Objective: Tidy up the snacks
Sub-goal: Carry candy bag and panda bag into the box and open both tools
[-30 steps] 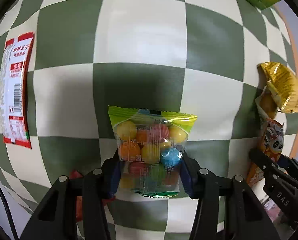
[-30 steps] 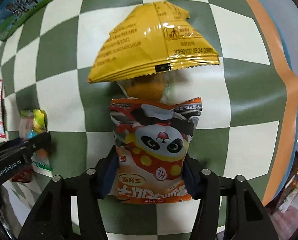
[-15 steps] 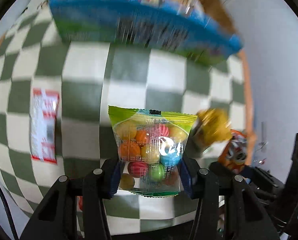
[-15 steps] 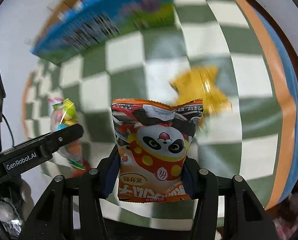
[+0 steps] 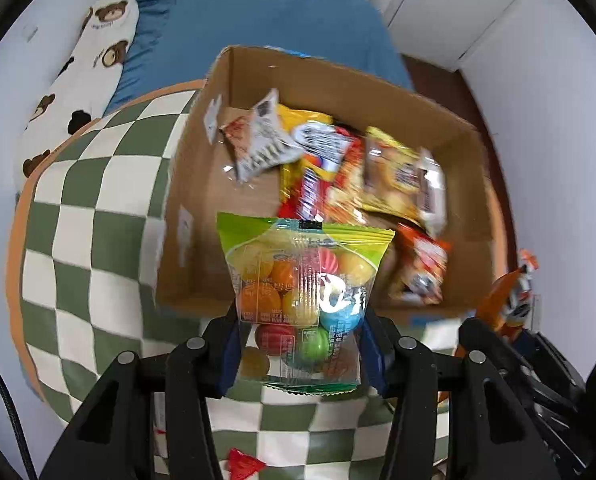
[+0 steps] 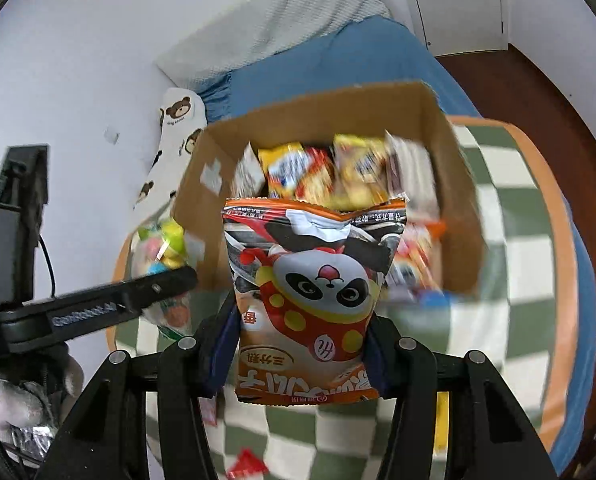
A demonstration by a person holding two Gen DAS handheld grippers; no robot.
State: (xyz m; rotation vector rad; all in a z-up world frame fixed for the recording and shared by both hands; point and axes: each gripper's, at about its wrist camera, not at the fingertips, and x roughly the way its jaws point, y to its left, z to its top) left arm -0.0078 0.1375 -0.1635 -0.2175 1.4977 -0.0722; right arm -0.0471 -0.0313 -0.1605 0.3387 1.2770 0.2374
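Observation:
My left gripper is shut on a clear bag of coloured candy balls with a green top edge, held up in front of an open cardboard box. The box holds several snack packets. My right gripper is shut on an orange panda snack bag, also raised before the same cardboard box. In the right wrist view the left gripper and its candy bag show at the left. The panda bag peeks in at the right of the left wrist view.
The box stands on a green-and-white checked cloth with an orange border. A blue bed and a bear-print pillow lie behind it. A red wrapper lies on the cloth below the grippers. White walls flank the scene.
Both grippers rose from the checked cloth with their bags and swung toward the cardboard box, which now fills the view. The yellow packet and the red-and-white packet on the cloth are out of sight.

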